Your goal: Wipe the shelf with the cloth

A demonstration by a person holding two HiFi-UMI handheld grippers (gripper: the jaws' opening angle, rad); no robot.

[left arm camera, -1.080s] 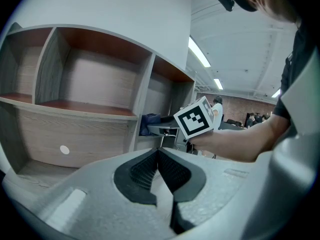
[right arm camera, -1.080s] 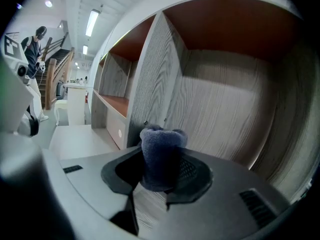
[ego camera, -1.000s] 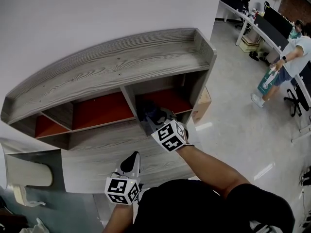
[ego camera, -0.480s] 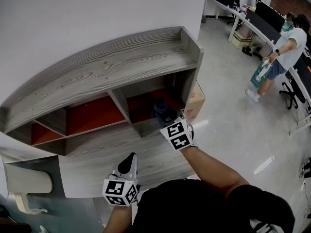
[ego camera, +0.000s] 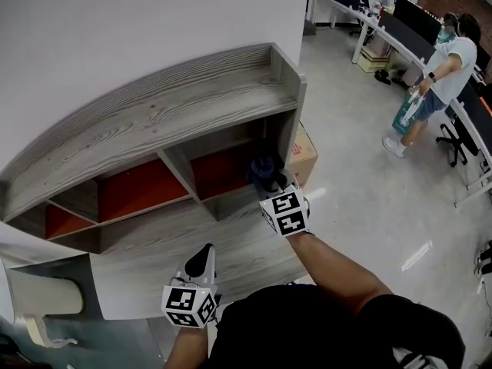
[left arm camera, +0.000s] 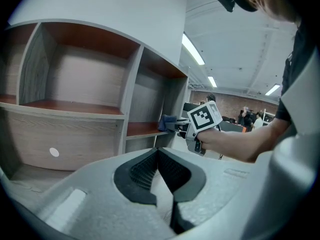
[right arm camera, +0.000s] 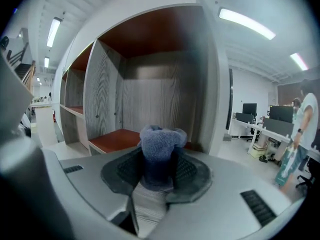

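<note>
A grey wood shelf unit point(ego camera: 154, 114) with red-orange boards stands against the white wall. My right gripper point(ego camera: 274, 181) reaches into the right-hand compartment point(ego camera: 223, 171), shut on a bunched blue cloth point(ego camera: 264, 169) that sits close to the compartment's right wall. In the right gripper view the cloth point(right arm camera: 161, 146) fills the gap between the jaws of the gripper point(right arm camera: 159, 160), above the red board point(right arm camera: 115, 140). My left gripper point(ego camera: 203, 257) hangs low over the grey lower surface point(ego camera: 169, 241), shut with nothing held; its own view shows the jaws of the gripper point(left arm camera: 159, 153) meeting, and the cloth point(left arm camera: 167, 120) beyond.
A cardboard box point(ego camera: 307, 156) sits on the floor right of the shelf. A person point(ego camera: 442, 60) stands by desks with monitors point(ego camera: 415, 18) at the far right. A white rounded object point(ego camera: 42, 298) lies at lower left.
My right gripper has carried the cloth rightwards across the right compartment, from beside the middle divider to near the right wall. The left gripper has hardly moved.
</note>
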